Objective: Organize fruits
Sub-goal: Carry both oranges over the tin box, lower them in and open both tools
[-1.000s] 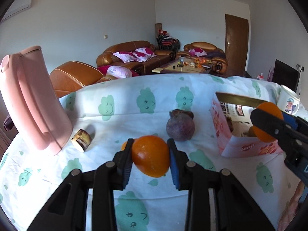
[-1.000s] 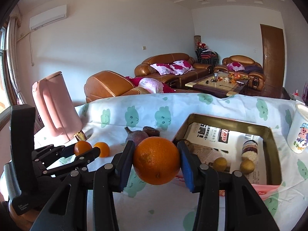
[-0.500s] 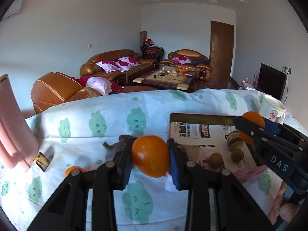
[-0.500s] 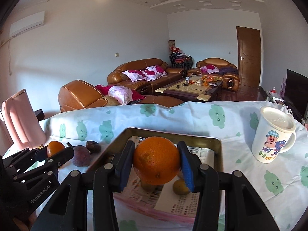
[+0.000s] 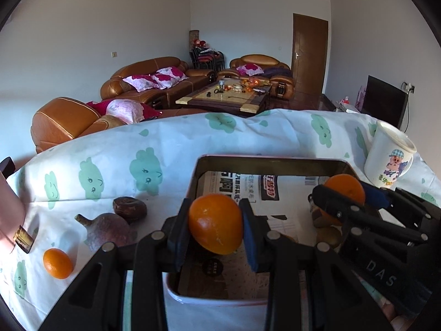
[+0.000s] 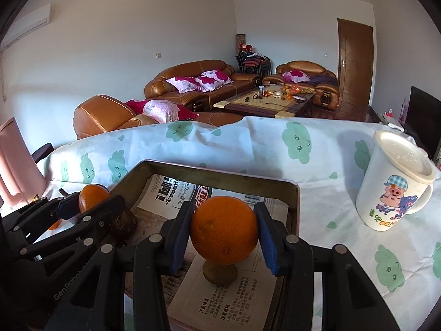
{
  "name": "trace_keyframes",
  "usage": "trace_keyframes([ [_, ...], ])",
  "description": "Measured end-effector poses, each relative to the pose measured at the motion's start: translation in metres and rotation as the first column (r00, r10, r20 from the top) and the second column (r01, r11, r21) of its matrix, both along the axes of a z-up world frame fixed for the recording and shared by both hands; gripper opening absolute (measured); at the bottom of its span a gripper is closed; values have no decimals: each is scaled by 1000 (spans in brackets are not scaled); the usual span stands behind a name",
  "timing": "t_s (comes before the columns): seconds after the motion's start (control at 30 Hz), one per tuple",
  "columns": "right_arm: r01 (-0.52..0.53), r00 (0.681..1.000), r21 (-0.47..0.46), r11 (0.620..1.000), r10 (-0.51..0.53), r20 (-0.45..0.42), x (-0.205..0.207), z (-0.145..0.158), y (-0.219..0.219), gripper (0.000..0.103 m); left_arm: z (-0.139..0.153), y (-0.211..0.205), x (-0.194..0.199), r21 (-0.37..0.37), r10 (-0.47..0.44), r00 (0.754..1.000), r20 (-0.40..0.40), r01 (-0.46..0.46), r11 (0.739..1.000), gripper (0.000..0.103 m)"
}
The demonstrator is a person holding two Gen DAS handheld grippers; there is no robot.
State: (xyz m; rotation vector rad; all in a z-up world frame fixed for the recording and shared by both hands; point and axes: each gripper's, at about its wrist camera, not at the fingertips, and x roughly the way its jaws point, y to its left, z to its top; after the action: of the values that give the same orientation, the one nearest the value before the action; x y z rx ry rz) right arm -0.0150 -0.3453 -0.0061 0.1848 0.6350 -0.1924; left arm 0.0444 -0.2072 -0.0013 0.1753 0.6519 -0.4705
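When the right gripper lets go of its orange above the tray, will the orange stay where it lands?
Probably not. The orange is round, so it may roll across the flat newspaper. The tray walls should likely stop it. It may bump the small brown fruit right beneath.

White lidded cartoon mug (image 6: 394, 184) at right on cloud-print tablecloth (image 6: 317, 149); brown leather sofas (image 6: 193, 82), coffee table (image 6: 264, 102), wooden door (image 6: 355, 58) behind.

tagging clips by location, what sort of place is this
Most likely a home living room: brown leather sofas with floral cushions, a wooden coffee table and a dark television stand behind the cloth-covered table where the fruit is sorted.
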Motion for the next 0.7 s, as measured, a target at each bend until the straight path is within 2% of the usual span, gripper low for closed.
trace_keyframes([
  [0.13, -9, 1000, -9, 1000, 9, 2, 0, 0, 1, 48, -7, -3, 2, 14, 1, 1000, -19, -1, 1000, 35],
  [0.37, -46, 999, 49, 998, 45, 12, 2, -1, 2, 49, -7, -3, 3, 14, 11, 1000, -24, -10, 1000, 35],
  [0.53, -58, 998, 47, 997, 58, 15, 2, -1, 6, 49, -7, -2, 4, 8, 19, 1000, -17, -19, 1000, 35],
  [0.7, -42, 997, 21, 999, 41, 66, -6, 8, 7, 52, -7, -1, 3, 13, 20, 1000, -14, -19, 1000, 36],
])
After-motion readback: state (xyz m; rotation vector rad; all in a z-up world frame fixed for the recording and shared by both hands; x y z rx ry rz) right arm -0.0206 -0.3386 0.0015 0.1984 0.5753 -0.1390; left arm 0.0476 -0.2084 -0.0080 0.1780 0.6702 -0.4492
